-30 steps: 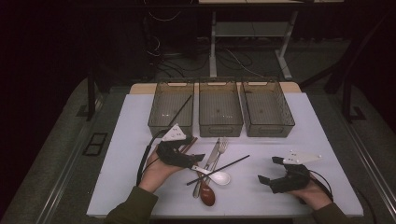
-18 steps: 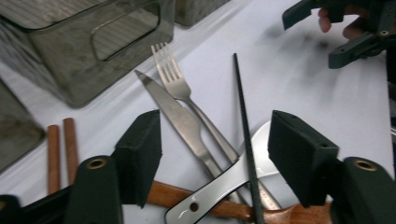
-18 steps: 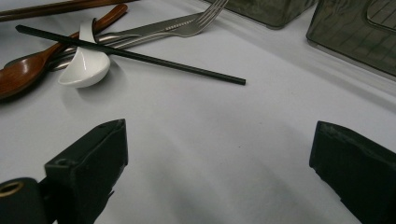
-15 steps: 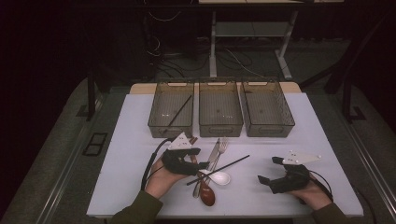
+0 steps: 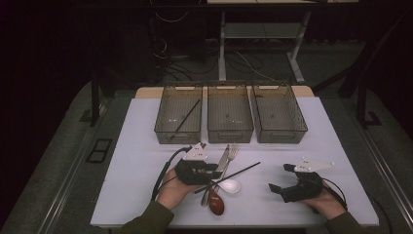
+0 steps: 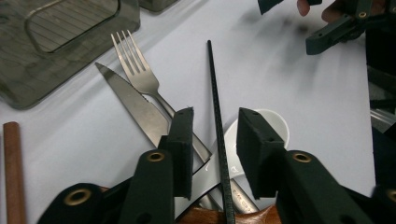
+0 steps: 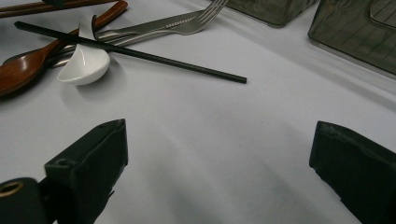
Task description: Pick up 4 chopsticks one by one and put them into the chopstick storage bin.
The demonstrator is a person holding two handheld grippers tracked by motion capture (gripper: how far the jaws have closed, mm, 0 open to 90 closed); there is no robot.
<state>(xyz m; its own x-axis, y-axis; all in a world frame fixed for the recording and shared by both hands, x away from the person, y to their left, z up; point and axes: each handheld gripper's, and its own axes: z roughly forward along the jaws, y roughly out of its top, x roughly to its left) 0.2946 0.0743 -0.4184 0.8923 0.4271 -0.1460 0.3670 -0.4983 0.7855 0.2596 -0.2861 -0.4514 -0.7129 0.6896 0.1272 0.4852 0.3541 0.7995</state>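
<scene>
A black chopstick (image 5: 234, 174) (image 6: 215, 102) (image 7: 140, 53) lies slanted across a pile of cutlery: a fork (image 5: 232, 153) (image 6: 135, 70), a knife (image 5: 223, 158) (image 6: 135, 109), a white soup spoon (image 5: 230, 185) (image 7: 86, 63) and a brown wooden spoon (image 5: 216, 204). My left gripper (image 5: 210, 171) (image 6: 215, 121) straddles the chopstick. Its jaws have just been closing, and a gap still shows on each side of the stick. My right gripper (image 5: 277, 176) (image 7: 219, 140) rests to the right, open wide over bare table.
Three clear bins (image 5: 179, 117) (image 5: 230, 114) (image 5: 280, 114) stand in a row at the back of the white table (image 5: 136, 146). The left bin holds another black chopstick (image 5: 185, 119). A brown stick (image 6: 13, 172) lies beside the pile.
My left gripper has shifted right and down onto the cutlery pile, and its jaws have narrowed around the black chopstick. The right gripper has stayed put.
</scene>
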